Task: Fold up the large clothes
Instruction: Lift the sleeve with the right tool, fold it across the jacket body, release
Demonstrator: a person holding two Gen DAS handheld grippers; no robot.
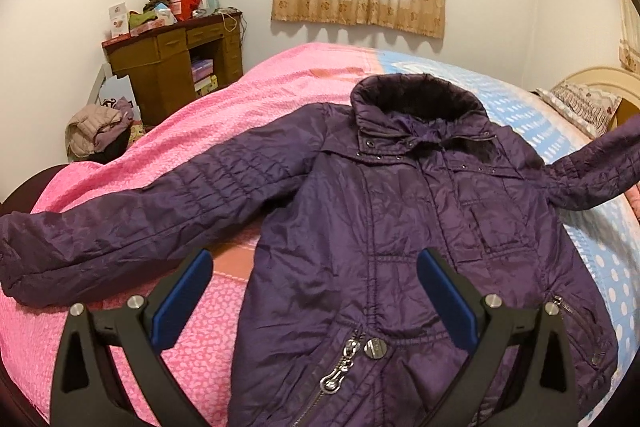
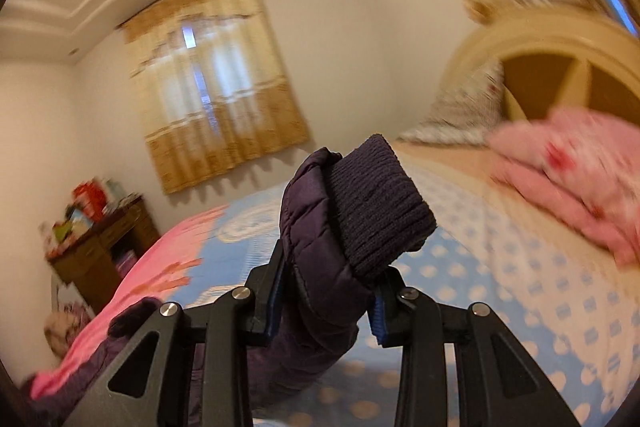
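Note:
A dark purple quilted jacket (image 1: 400,219) lies face up on the bed (image 1: 224,107), collar away from me, its left sleeve (image 1: 120,227) stretched out flat. My left gripper (image 1: 314,273) hovers open above the jacket's lower front, with nothing between its blue pads. At the right edge of the left wrist view the other sleeve (image 1: 596,167) rises off the bed. My right gripper (image 2: 330,281) is shut on that sleeve (image 2: 320,247) near its ribbed knit cuff (image 2: 380,211) and holds it raised above the bed. The right wrist view is blurred.
The bed carries a pink cover (image 1: 160,155) on the left and a blue dotted one (image 2: 500,307) on the right. Pillows (image 2: 580,179) and a cream headboard (image 2: 560,47) lie at its right end. A cluttered wooden desk (image 1: 180,63) and a clothes pile (image 1: 100,131) stand beyond its left side.

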